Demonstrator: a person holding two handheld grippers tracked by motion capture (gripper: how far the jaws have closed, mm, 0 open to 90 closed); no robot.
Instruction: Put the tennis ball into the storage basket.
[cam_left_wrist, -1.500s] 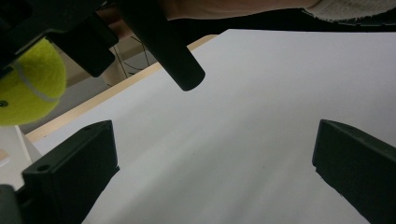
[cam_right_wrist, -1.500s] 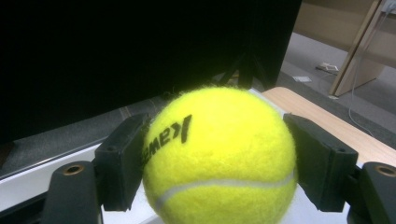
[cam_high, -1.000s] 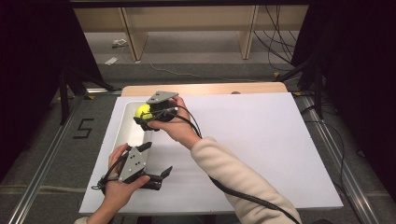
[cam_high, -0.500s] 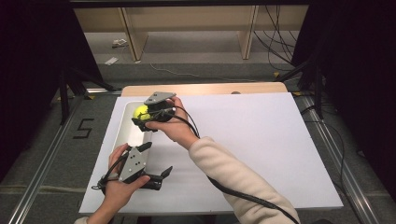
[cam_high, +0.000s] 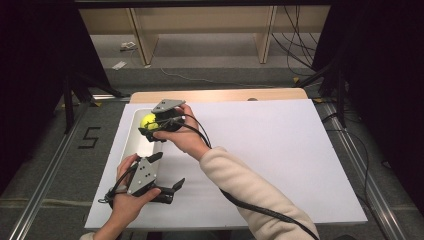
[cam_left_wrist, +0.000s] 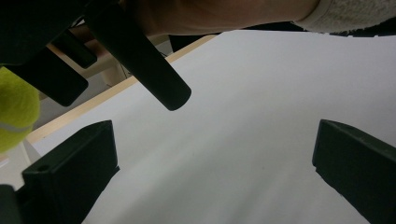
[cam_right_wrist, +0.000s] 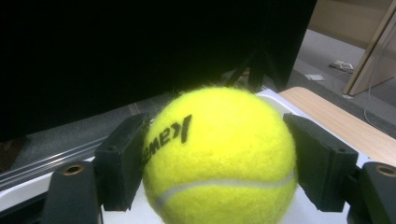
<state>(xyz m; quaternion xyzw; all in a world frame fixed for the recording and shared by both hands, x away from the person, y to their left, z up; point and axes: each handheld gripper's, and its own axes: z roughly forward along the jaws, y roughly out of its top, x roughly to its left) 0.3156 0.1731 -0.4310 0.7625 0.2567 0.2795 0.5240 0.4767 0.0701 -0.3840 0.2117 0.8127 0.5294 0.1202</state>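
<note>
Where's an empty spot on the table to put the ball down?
The white board is bare across its whole middle and right, from the sleeve to the far right edge. The left is crowded: the right claw holds the ball over the tray, and the left claw rests open near the front-left corner.
</note>
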